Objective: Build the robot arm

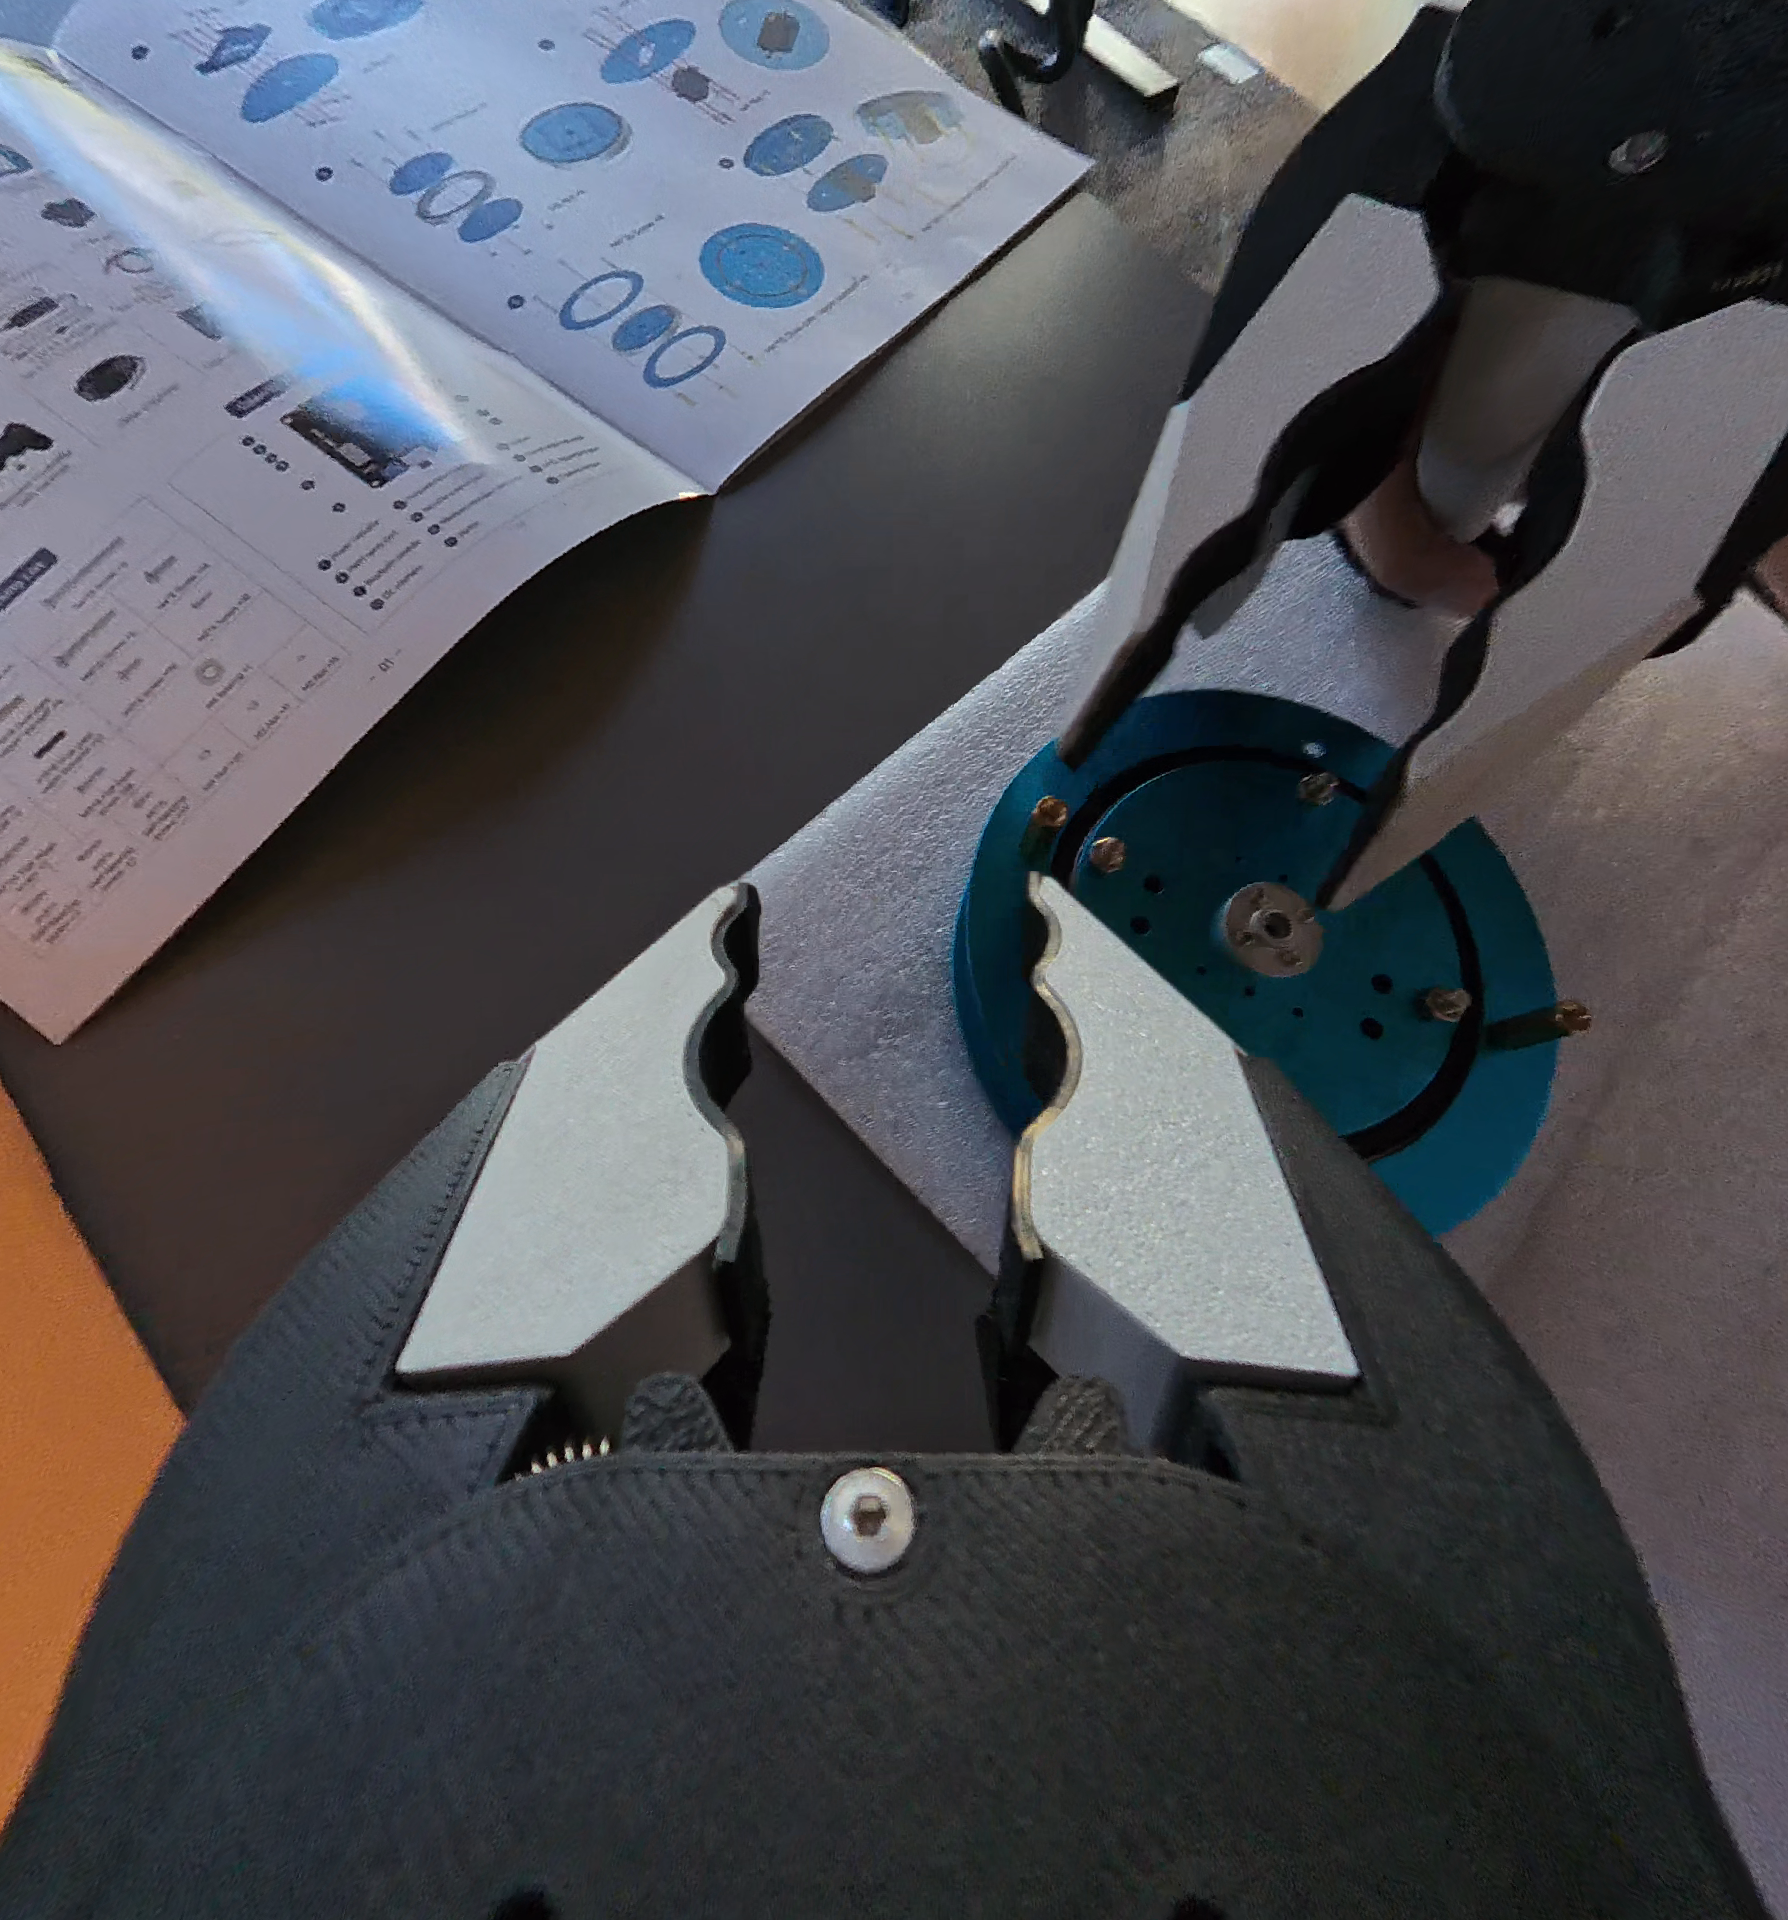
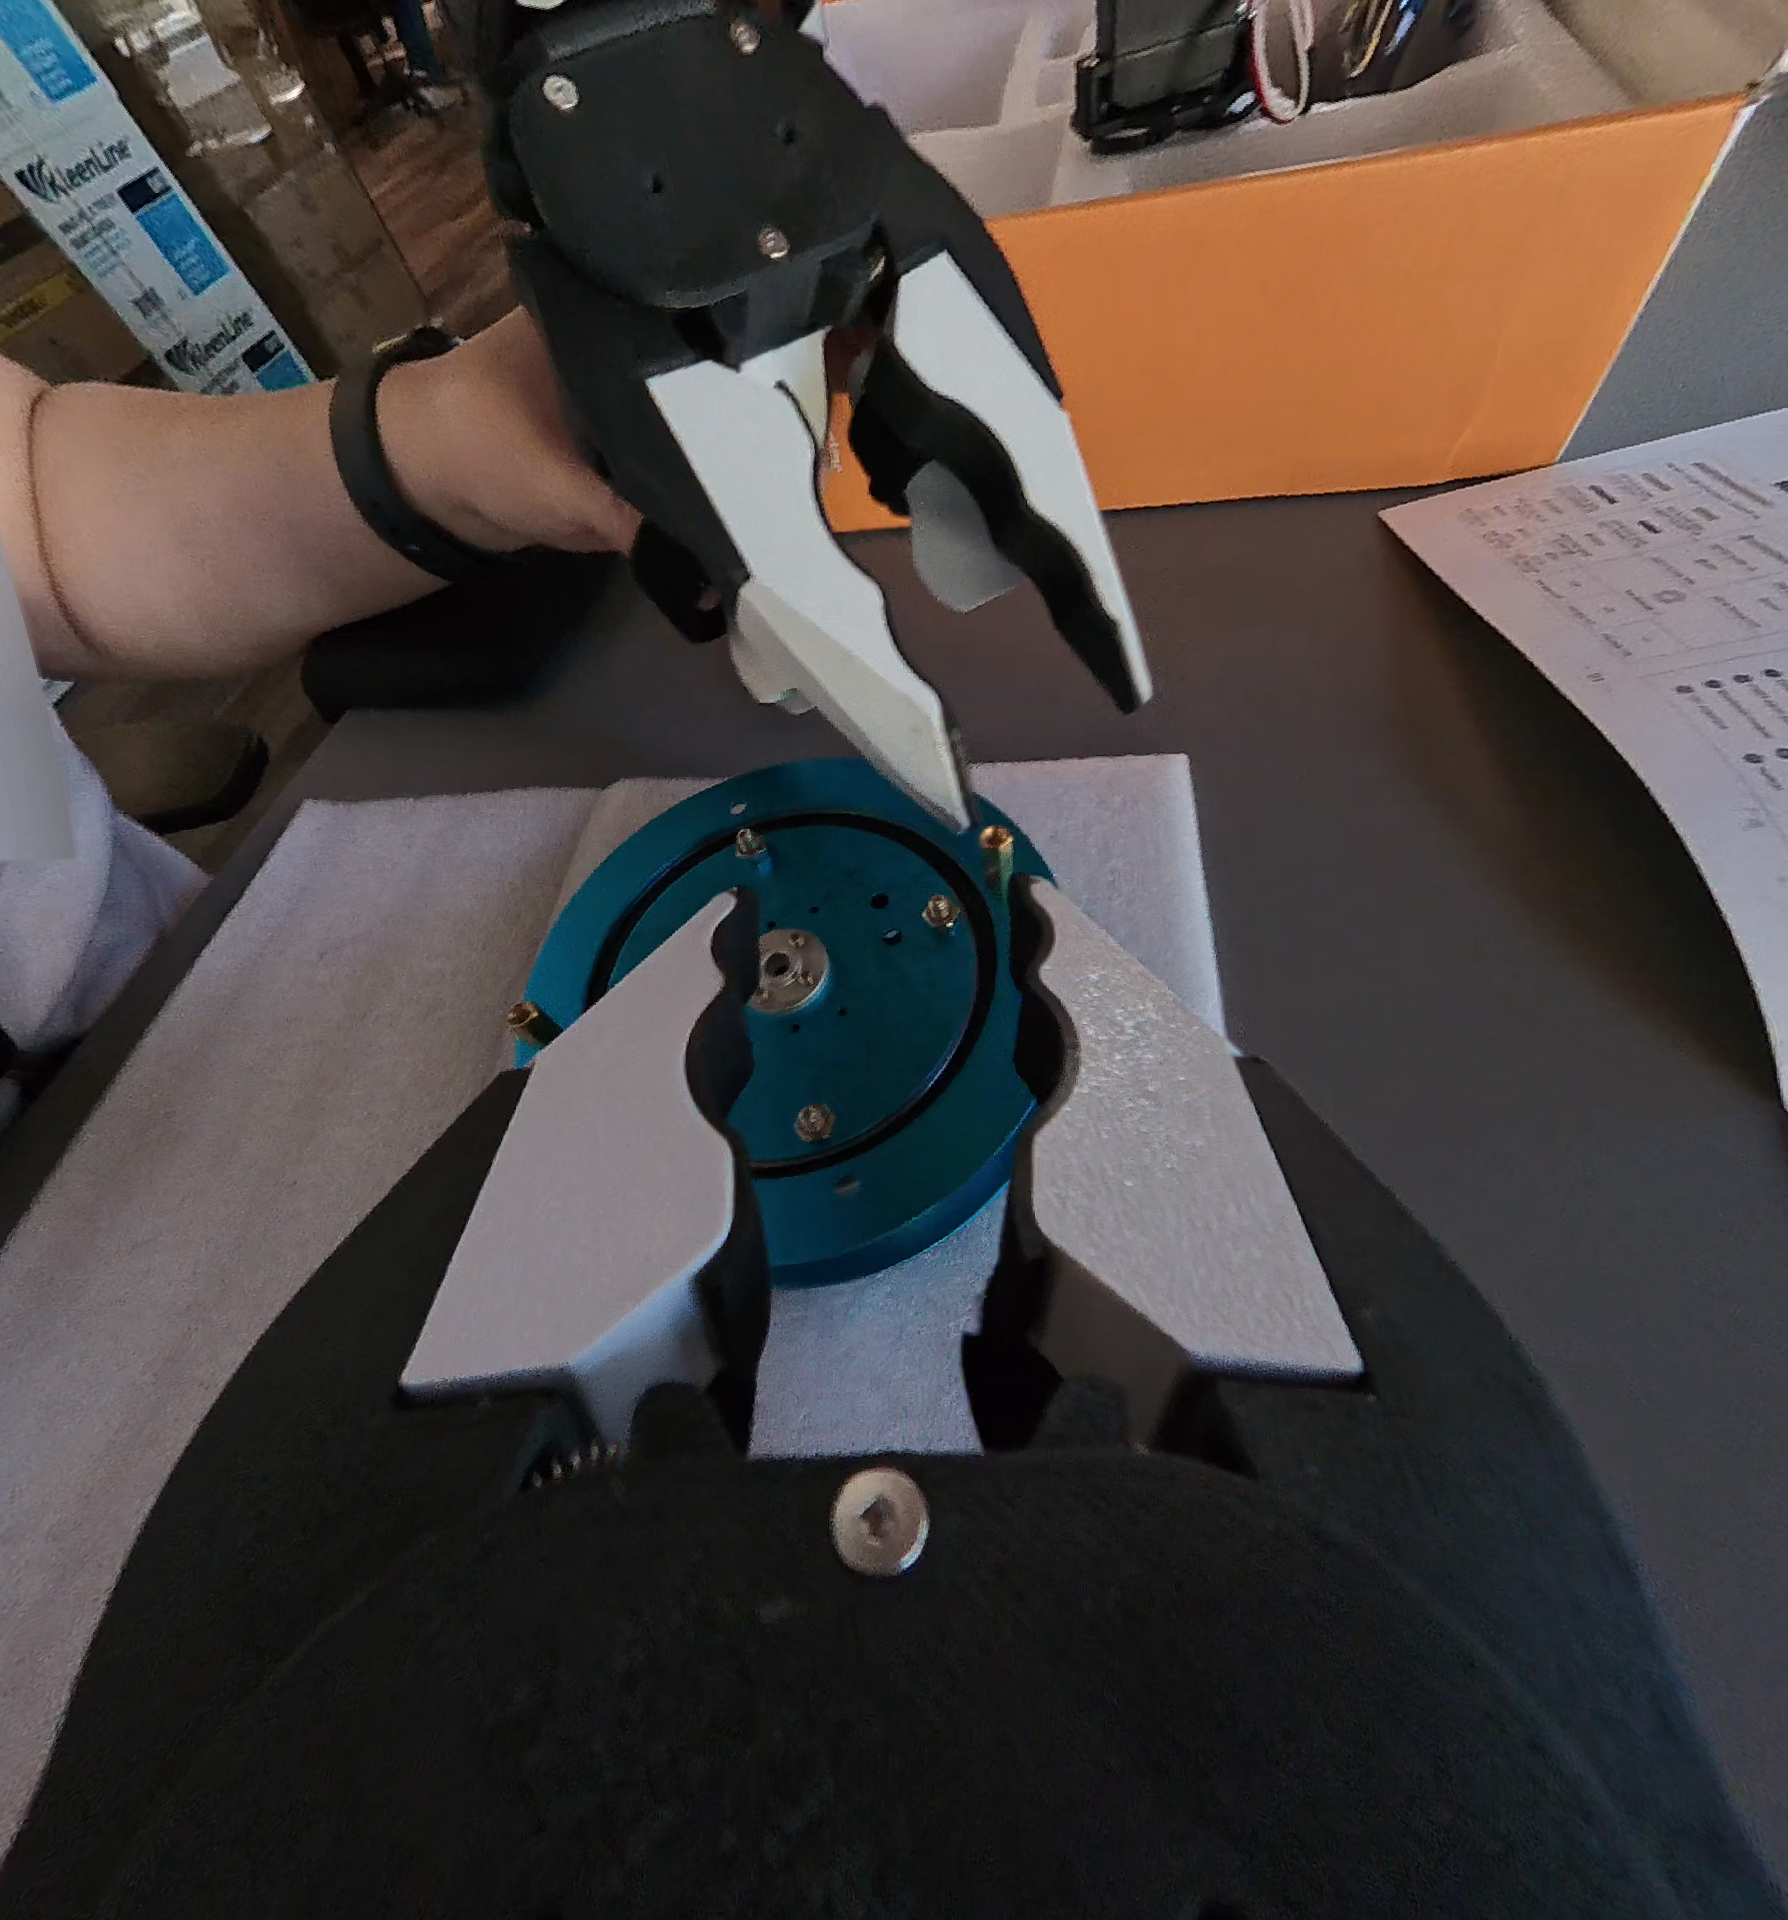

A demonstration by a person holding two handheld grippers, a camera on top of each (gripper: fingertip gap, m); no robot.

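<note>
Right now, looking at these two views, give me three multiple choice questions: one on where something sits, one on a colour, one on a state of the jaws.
1. What does the disc rest on?
A. the open booklet
B. a white foam sheet
C. the orange box

2. What colour is the disc?
A. blue
B. red
C. silver

3. How do the right gripper's jaws stand?
A. shut on a standoff
B. shut on the foam
C. open, above the disc

Answers:
1. B: the foam sheet shows white all around the disc, while the booklet lies apart on the dark table.
2. A: its face and rim are blue, with only a small silver hub at the middle.
3. C: a wide gap shows between the jaws, with the hub seen through it and nothing held.
</note>
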